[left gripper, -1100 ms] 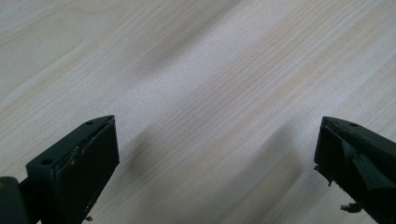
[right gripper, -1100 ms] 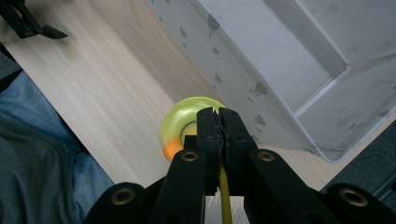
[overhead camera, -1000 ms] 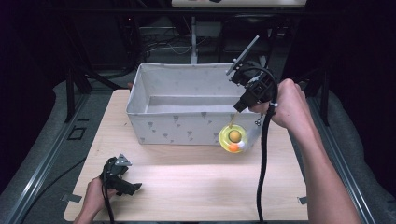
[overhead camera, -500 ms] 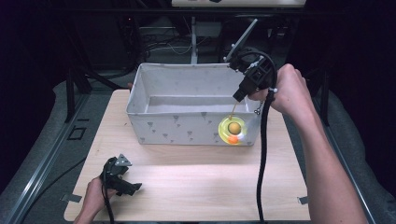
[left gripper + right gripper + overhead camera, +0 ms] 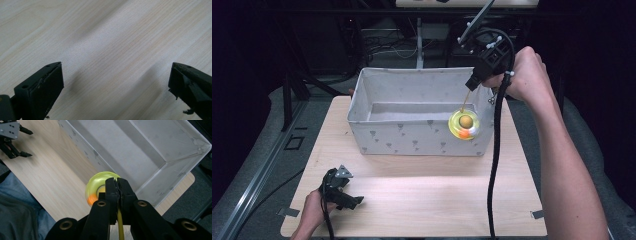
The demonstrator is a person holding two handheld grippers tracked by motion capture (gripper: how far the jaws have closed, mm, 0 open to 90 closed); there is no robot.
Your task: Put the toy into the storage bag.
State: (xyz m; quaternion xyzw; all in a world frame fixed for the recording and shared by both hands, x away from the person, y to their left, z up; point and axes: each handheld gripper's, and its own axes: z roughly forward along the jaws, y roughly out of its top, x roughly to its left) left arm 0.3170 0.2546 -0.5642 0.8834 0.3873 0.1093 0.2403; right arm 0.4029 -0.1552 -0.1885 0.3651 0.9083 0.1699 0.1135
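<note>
Right gripper (image 5: pixel 117 185) tight on yo-yo (image 5: pixel 464 125) string – left gripper (image 5: pixel 116 85) wide

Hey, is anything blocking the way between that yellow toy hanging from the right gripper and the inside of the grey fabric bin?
Nothing visible blocks it. The right gripper, jaws shut on the yellow cord, dangles the yellow toy near the front right corner of the fabric bin, whose top is open and whose floor looks bare. Whether the toy hangs above the rim is hard to judge.

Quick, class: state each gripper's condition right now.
Left gripper: open, empty, over the pale wooden table.
Right gripper: shut on the yellow cord of a translucent yellow yo-yo, hanging at the grey fabric bin.
</note>
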